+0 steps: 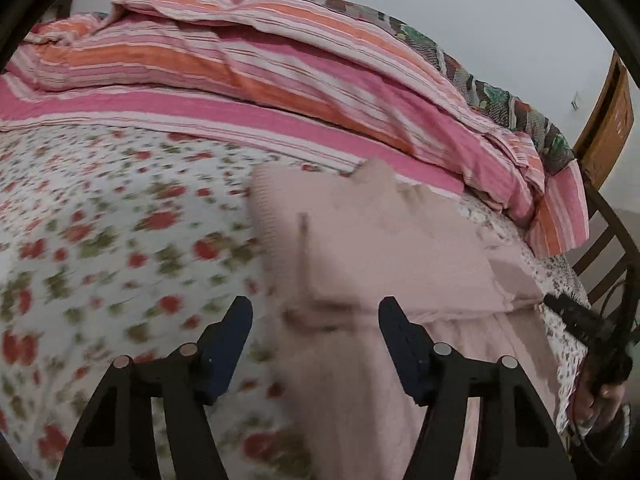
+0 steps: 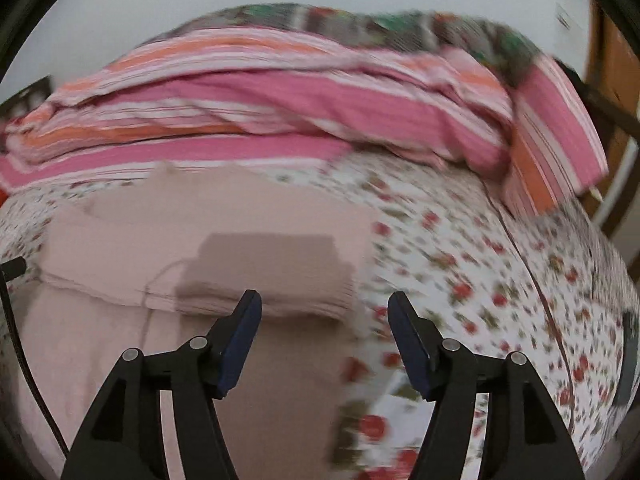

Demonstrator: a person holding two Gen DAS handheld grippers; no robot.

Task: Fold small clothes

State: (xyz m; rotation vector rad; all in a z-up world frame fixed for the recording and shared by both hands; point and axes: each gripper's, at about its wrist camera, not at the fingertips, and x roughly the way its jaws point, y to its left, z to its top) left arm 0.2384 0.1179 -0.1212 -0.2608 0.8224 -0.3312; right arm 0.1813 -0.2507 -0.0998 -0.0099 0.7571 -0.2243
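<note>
Left tool nearest in the left wrist view, black arms with dark blue finger pads spread wide, nothing between them, hovering over the left edge of the pale pink knit garment. Right tool likewise wide apart and empty, its left pad over the garment, its right pad over the bed sheet. The garment lies on the white bed sheet with small red and green flowers, partly folded: a top layer is doubled over the lower part, with a darker pink ribbed cuff or hem section lying on top near the fold edge in the right wrist view. Both views are motion-blurred, so garment detail is hard to read. At the right edge of the left wrist view the other black tool body and a hand holding it show, beside the garment. Beyond the garment, a bunched pink, orange and white striped quilt runs across the bed. Behind it a green and grey patterned blanket. Far right, a brown wooden bed frame, then a plain grey wall.
</note>
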